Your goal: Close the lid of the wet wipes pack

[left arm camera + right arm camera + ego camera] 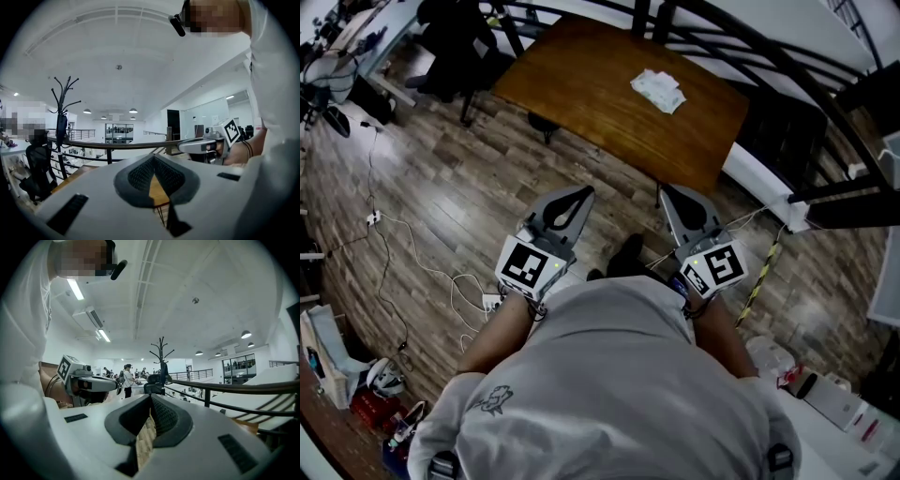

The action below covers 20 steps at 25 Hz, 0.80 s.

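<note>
Shirt [609, 394] nearest; left tool [584, 193], right tool [668, 189] closed, empty; wet wipes pack [657, 90] lid indistinct

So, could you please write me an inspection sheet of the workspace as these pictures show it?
Surface: brown wooden table, ahead of the person.
Job's things: white wet wipes pack lying on the table; too small to tell if its lid is open.
Clutter: power strip on the wooden floor.
Grippers: left gripper and right gripper both shut, holding nothing, over the floor short of the table.
Cables: white cable loose on the floor at left.
Surroundings: black railing, coat stand.
</note>
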Each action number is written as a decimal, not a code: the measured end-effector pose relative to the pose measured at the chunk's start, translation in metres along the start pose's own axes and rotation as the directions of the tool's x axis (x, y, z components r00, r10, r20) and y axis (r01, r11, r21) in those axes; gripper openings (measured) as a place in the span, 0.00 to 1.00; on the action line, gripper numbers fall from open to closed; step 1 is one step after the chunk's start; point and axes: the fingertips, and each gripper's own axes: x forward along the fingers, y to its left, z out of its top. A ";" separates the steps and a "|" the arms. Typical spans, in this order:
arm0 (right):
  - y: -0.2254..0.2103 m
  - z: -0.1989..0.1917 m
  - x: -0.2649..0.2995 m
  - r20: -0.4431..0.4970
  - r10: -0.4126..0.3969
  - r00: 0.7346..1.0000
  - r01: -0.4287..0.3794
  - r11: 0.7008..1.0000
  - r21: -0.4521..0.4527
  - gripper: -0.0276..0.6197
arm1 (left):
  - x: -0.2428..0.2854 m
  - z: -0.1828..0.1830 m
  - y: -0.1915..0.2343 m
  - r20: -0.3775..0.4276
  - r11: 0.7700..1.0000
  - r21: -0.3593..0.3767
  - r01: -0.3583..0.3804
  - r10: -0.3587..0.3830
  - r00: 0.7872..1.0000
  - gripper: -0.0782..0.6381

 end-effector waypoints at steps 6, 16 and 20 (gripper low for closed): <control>-0.053 0.003 0.018 -0.001 -0.004 1.000 0.004 1.000 -0.010 0.10 | 0.053 0.009 0.017 0.014 1.000 -0.022 0.011 -0.010 1.000 0.13; -0.132 0.013 0.021 0.006 -0.033 0.999 0.033 0.999 -0.018 0.10 | 0.143 0.024 0.028 0.034 0.998 0.025 0.056 -0.057 0.998 0.13; -0.149 0.015 0.022 0.008 -0.044 0.999 0.044 0.999 -0.020 0.10 | 0.168 0.026 0.029 0.029 0.996 0.020 0.084 -0.085 0.996 0.13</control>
